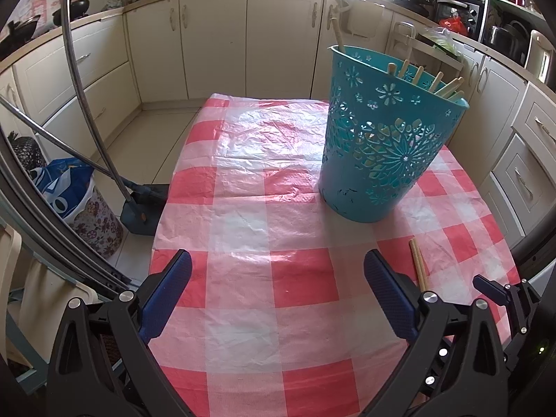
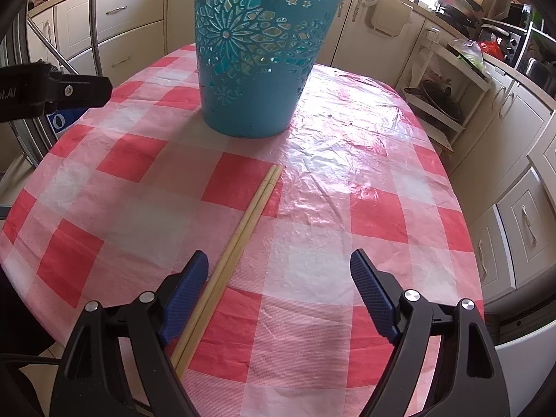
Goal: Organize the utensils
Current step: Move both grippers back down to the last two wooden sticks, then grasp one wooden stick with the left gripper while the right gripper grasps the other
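both tools, left tool and right tool, gape empty; chopsticks lie before the teal basket.

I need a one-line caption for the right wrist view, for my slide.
Open right gripper above a pair of chopsticks lying on the checked tablecloth, before a teal basket.

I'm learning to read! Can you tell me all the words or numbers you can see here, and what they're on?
"ot.AI": white letters on the left gripper, seen from the right wrist view; the start of the word runs off the picture's edge.
Blue and white bag on the floor: big white shapes, too crumpled to read.
Basket, chopsticks and tablecloth: no words.
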### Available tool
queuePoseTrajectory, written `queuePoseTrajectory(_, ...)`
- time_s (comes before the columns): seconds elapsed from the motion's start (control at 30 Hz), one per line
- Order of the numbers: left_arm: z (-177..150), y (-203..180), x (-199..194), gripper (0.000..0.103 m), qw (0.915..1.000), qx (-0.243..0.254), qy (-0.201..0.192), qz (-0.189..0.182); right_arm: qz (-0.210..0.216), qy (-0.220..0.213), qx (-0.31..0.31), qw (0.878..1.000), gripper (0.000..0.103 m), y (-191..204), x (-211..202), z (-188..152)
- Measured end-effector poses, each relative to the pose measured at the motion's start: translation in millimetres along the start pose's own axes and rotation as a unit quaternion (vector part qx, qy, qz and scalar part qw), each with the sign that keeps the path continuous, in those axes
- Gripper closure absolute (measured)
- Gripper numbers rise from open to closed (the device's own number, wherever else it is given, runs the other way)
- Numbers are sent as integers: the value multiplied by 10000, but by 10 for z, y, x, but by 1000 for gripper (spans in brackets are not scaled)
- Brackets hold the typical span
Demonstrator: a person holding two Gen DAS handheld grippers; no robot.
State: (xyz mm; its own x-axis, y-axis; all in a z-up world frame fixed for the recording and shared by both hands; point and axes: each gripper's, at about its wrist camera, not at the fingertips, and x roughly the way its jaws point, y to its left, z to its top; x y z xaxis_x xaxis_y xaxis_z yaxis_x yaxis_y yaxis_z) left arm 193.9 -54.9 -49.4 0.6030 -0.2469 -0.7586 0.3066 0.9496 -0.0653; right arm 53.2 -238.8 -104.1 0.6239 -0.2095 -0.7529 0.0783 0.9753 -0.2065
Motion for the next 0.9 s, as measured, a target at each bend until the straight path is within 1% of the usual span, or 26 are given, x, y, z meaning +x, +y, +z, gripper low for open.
queuePoseTrajectory(0.1,2,78,56,8,9997,-173,149,-46,59,-10,113,9999,23,-65,-15,-4)
queuePoseTrajectory(0.17,-2,133,91,8,9993,-306,229,-44,182,-41,259,9995,23,-122,-29,-1)
queuePoseTrajectory(0.2,0,155,101,8,9990,-361,253,-53,253,-94,327,9991,25,-143,-36,-1)
queuePoseTrajectory(0.23,-1,171,110,8,9988,-403,267,-64,354,-103,404,9985,30,-168,-39,5)
queuePoseTrajectory(0.27,-1,184,119,8,9986,-436,279,-61,427,-103,453,9980,33,-181,-38,11)
queuePoseTrajectory(0.3,-4,189,127,8,9986,-448,287,-45,493,-108,509,9974,33,-193,-38,18)
queuePoseTrajectory(0.37,-7,182,144,8,9986,-430,308,-40,608,-121,530,9967,42,-183,-35,29)
queuePoseTrajectory(0.43,-8,158,152,8,9987,-381,322,-37,624,-139,513,9966,43,-164,-21,37)
queuePoseTrajectory(0.53,-14,116,165,8,9990,-277,336,-30,631,-107,569,9963,52,-155,22,45)
queuePoseTrajectory(0.73,-3,44,174,8,9992,-209,338,-47,617,-171,810,9947,54,-259,41,59)
queuePoseTrajectory(0.8,-2,21,178,8,9993,-168,340,-47,692,-205,935,9930,54,-306,40,61)
queuePoseTrajectory(0.9,-9,-27,190,8,9993,-99,358,-46,644,-172,954,9932,54,-326,64,66)
